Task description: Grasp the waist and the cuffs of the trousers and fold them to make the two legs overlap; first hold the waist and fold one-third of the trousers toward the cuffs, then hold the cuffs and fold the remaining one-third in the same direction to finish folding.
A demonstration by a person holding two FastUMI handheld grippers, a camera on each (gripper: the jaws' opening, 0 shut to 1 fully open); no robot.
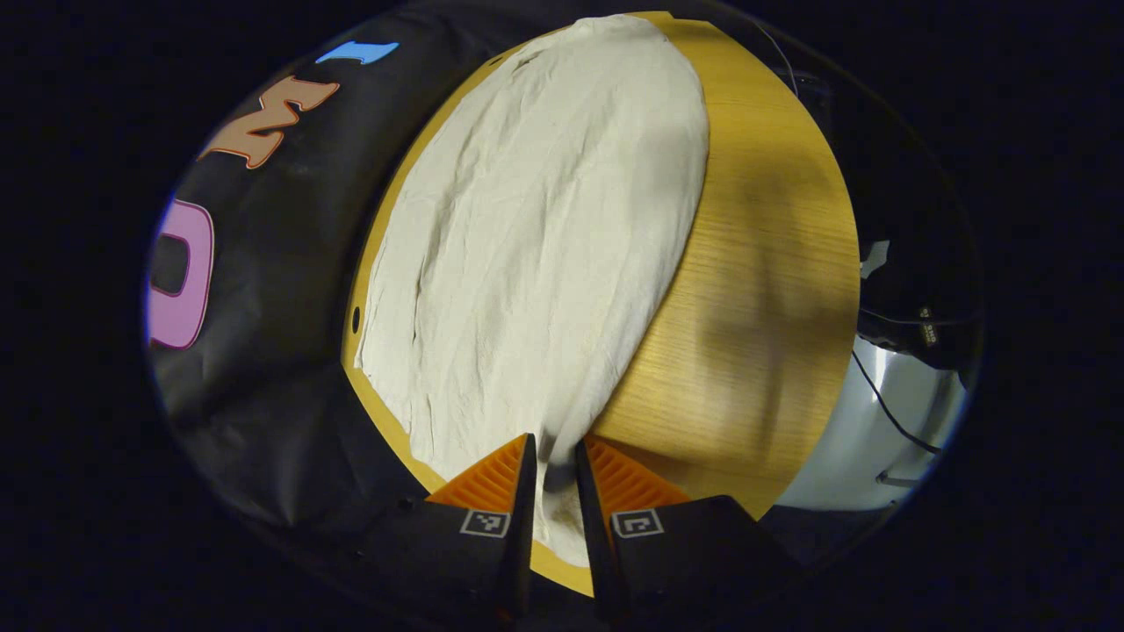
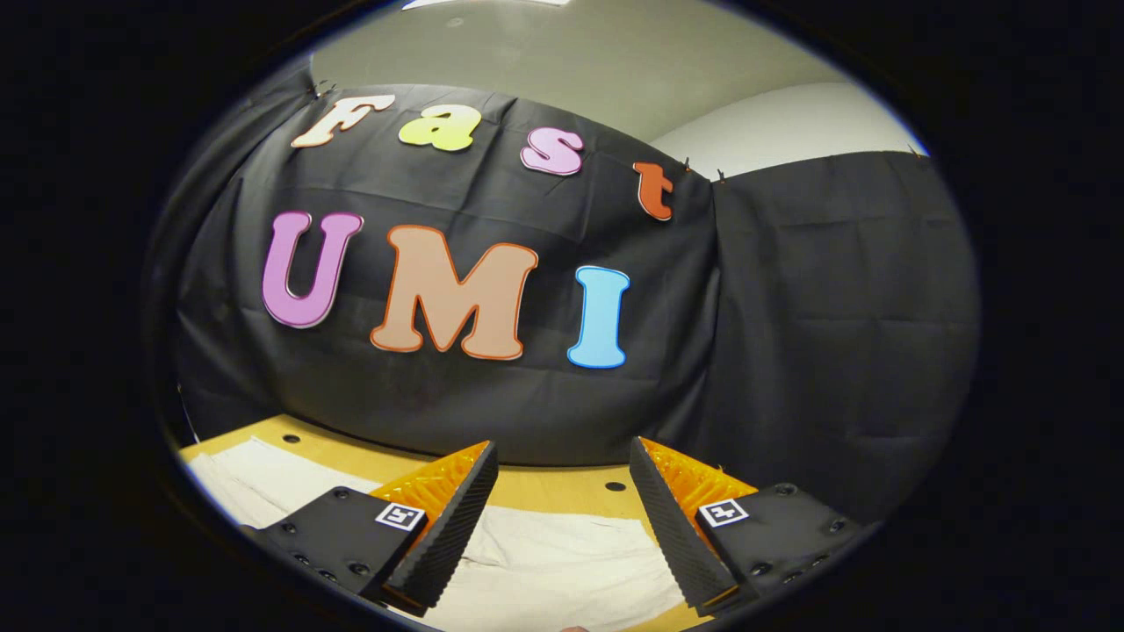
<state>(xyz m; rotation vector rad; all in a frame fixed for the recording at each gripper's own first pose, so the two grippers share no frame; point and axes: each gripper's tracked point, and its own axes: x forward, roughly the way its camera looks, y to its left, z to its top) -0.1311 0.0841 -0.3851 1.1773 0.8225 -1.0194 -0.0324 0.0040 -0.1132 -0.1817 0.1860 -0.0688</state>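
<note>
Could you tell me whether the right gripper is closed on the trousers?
No, the right gripper hangs open above the trousers, fingers wide apart with nothing between them.

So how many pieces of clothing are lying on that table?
1: the pale trousers lie spread on the wooden table, one end between the left gripper fingers. The right gripper hangs open above them. Folded layers could hide more.

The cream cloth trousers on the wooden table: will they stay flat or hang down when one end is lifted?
The cream cloth trousers look thin and wrinkled, so they will probably droop. Pinched by the left gripper, they seem light.
</note>
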